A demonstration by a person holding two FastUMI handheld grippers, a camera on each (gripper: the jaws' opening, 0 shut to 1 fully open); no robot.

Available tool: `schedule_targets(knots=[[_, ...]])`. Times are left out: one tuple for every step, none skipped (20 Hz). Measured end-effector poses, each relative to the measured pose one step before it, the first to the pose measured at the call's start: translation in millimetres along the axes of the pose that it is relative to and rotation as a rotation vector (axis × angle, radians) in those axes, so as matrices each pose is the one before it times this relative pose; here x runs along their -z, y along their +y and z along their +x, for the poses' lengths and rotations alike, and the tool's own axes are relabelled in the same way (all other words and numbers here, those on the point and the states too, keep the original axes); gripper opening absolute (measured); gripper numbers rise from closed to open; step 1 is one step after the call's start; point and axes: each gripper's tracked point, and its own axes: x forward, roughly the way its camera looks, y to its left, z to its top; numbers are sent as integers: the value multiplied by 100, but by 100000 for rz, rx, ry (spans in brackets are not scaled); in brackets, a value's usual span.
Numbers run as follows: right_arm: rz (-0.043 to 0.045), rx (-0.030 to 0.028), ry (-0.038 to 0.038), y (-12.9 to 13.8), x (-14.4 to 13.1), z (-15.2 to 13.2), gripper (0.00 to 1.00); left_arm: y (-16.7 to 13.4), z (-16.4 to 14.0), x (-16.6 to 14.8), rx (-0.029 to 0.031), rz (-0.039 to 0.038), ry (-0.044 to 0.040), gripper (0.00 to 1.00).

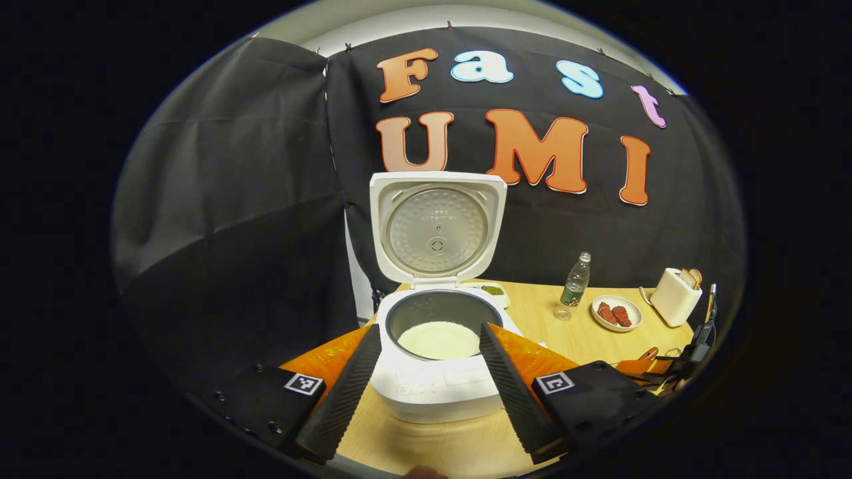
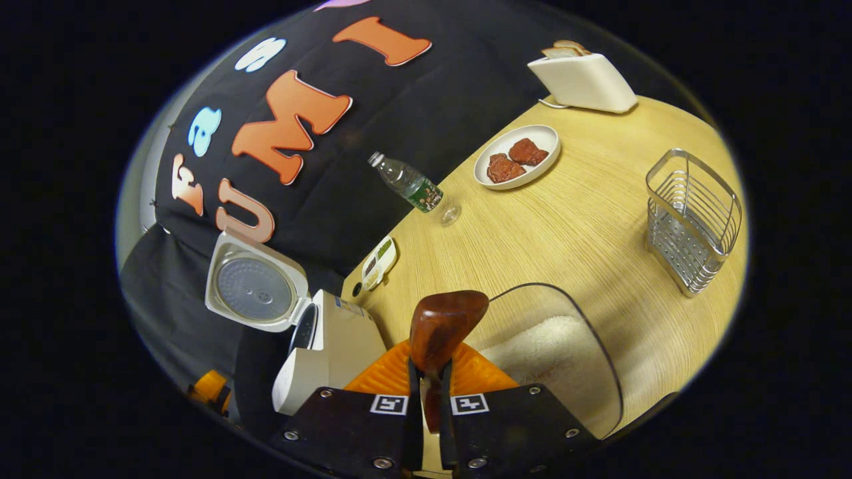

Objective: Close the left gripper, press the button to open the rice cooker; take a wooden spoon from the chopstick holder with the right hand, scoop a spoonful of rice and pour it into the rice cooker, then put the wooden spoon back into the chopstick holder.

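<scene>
The white rice cooker (image 1: 432,392) stands with its lid (image 1: 436,229) raised, and white rice (image 1: 439,339) lies in the pot. My left gripper (image 1: 429,327) is open, its fingers spread to either side of the cooker's front, touching nothing. My right gripper (image 2: 429,372) is shut on the handle of the wooden spoon (image 2: 444,326), whose bowl points forward with no rice showing on it. The spoon hangs by the near rim of a clear glass bowl (image 2: 599,346) holding rice (image 2: 556,352), with the cooker (image 2: 333,346) to its left. The wire chopstick holder (image 2: 692,223) stands at the right.
On the wooden table (image 2: 572,226) are a plastic water bottle (image 2: 413,186), a plate of red-brown food (image 2: 516,156), a white toaster with bread (image 2: 582,80) and a small dish (image 2: 379,263) behind the cooker. Black cloth walls close off the back and left.
</scene>
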Motion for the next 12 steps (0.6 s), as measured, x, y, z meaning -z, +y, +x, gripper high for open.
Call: schedule_targets(knots=[[3346, -2109, -37, -269, -508, -516, 9, -390, 61, -150, 525, 207, -291, 97], [2216, -1024, -300, -339, -567, -638, 9, -506, 43, -89, 749, 122, -427, 100], [3551, -1613, -1286, -254, -834, -517, 9, -363, -68, -244, 404, 161, -687, 100], [3343, -1033, -509, -180, -638, -507, 9, -330, 46, -413, 365, 354, -782, 100], [4354, -2111, -1410, 159, -894, -470, 9, -240, -123, -39, 193, 296, -755, 100], [3878, -1459, -757, 126, -758, -270, 10, -261, -76, -325, 298, 91, -721, 97], [4471, -1747, -1750, 377, -935, -352, 9, -195, -107, -225, -55, 212, -899, 100], [3995, -1680, -596, 369, -788, -461, 9, -21, 28, -340, -237, 113, -995, 97], [3638, -1874, -466, 724, -554, -251, 9, -23, -104, -170, -309, 19, -810, 100], [2971, -2461, 257, 855, -441, -202, 9, 153, -100, -105, -579, -114, -779, 100], [1864, -1966, -16, 1080, -388, -58, 9, 147, -4, -190, -561, -296, -486, 97], [2078, -2335, 498, 1240, -58, -136, 9, 295, -27, -164, -819, -511, -500, 100]])
